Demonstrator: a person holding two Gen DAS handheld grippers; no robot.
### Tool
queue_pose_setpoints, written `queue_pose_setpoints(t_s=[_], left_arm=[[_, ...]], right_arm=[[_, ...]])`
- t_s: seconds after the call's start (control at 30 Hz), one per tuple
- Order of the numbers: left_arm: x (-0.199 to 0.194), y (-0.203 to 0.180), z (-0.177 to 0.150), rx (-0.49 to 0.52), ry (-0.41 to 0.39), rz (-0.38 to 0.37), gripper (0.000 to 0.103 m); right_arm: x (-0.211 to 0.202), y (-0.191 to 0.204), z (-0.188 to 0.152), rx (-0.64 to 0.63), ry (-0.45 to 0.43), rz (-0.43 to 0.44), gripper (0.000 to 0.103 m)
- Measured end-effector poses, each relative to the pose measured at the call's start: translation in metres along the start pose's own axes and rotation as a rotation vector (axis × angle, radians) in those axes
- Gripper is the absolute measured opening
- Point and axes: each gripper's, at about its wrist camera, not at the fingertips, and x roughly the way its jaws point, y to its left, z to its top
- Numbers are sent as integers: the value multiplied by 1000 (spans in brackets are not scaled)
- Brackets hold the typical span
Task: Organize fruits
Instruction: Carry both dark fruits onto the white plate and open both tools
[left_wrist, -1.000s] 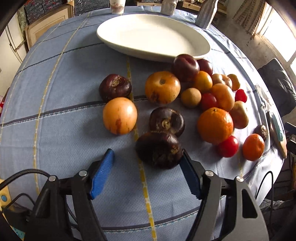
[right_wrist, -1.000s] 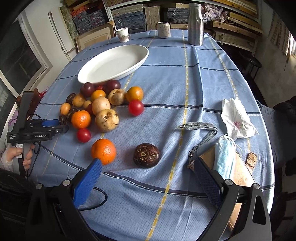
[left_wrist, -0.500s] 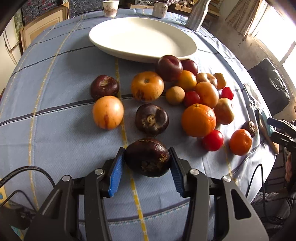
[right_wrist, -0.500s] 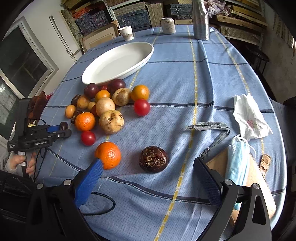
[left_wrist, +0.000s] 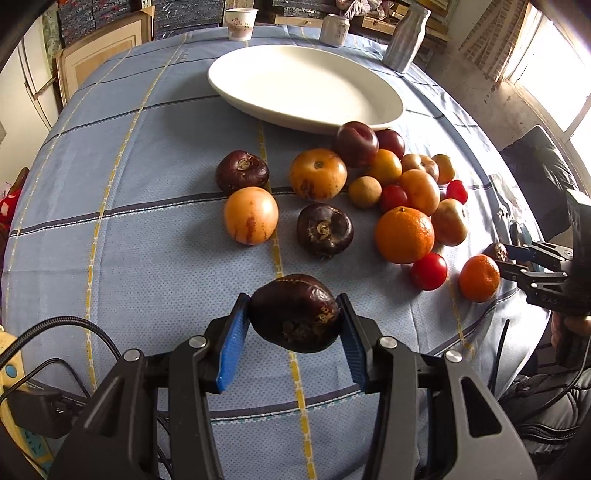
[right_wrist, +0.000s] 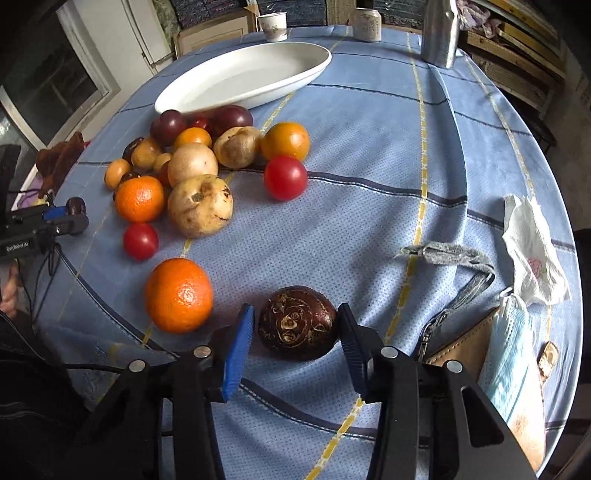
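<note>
My left gripper (left_wrist: 293, 319) is shut on a dark purple wrinkled fruit (left_wrist: 295, 314), held just above the blue cloth. Beyond it lie two similar dark fruits (left_wrist: 325, 230), a pale orange fruit (left_wrist: 251, 216), an orange (left_wrist: 404, 234), red tomatoes (left_wrist: 428, 271) and several more fruits. The white oval dish (left_wrist: 306, 92) behind them holds nothing. My right gripper (right_wrist: 295, 328) is low over the table and its jaws are closing. Another dark fruit (right_wrist: 297, 323) lies between its pads, which meet its sides. An orange (right_wrist: 179, 295) sits just left of it.
A paper cup (right_wrist: 273, 24), a can (right_wrist: 367, 24) and a metal bottle (right_wrist: 439, 33) stand at the far edge. A crumpled tissue (right_wrist: 532, 254), a grey strap (right_wrist: 443, 254), a face mask (right_wrist: 506, 354) and a tan pouch (right_wrist: 461, 347) lie right of my right gripper.
The left jaws closed on the dark fruit and lifted it a little toward me. The right gripper dropped over the lone dark fruit, and its wide jaws narrowed around it.
</note>
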Motion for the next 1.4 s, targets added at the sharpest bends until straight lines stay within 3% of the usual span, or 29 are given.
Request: queue_pose_setpoints(t_s=[0.17,0.27,0.5,0.63,0.77,1.1,1.17,1.4], left_arm=[[0,4,10,-18,-16,-4,46],[-5,8,25,-27,-38,-5,46],[-16,12,107,2,-148,-5,46],[2,5,148,36,-154,5,47],[34,4,172,47,-114,14,47],[79,8,179,34,-37,9,50],[79,7,181,28,-42,5,56],[62,9,183,-3,-78,4,58]], right_arm=[[-4,0,2,4,10,22,43],[-18,-8,21,48,-41,51,43],[-41,-10,123,65,-233,110,43],[-19,6,174,21,-244,109,43],[12,18,203,-15,-205,119,44],[63,29,214,-53,-127,124,47],[63,28,215,-52,-131,124,54],[36,24,216,-58,-190,123,55]])
